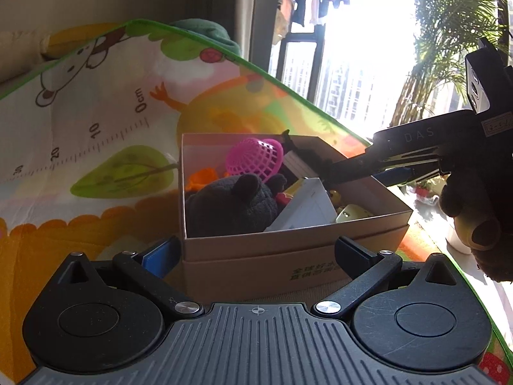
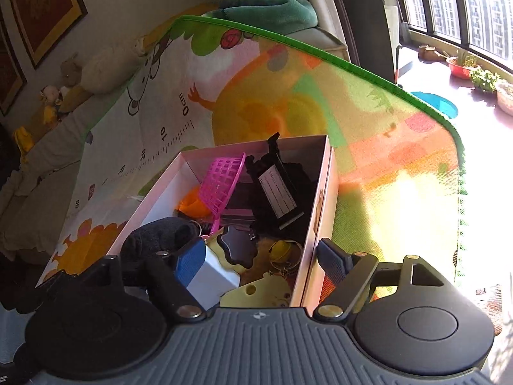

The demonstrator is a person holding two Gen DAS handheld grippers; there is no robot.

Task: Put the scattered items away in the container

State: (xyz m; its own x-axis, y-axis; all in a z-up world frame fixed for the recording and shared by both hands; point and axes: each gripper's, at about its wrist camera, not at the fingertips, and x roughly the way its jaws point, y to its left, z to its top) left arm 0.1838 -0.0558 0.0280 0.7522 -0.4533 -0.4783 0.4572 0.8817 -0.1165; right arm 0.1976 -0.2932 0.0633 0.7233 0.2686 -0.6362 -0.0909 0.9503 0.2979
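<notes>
The right gripper (image 2: 261, 250) hangs over the cardboard box (image 1: 288, 243), jaws spread wide and pinching nothing, one finger inside the box and the other outside its right wall. From the left wrist view it reaches in from the right over the far corner. The left gripper (image 1: 256, 252) faces the box's near wall, jaws also spread and empty.

The box is well filled: a pink mesh basket (image 2: 224, 183), a dark plush toy (image 1: 234, 202), a white carton (image 1: 307, 208), a black luggage tag (image 2: 279, 192), an orange piece (image 2: 192, 205) and a yellow bell (image 2: 282, 250) all sit inside. No stray items show on the mat from here, so the job looks nearly done.

To finish well, I'd lift the right gripper straight up so the finger straddling the wall doesn't drag the box or hook the basket.

The box rests on a bright cartoon play mat (image 2: 368, 128) with a printed ruler. A green blanket (image 2: 269, 3) lies beyond it, and sunlit windows and potted plants stand to the right.
</notes>
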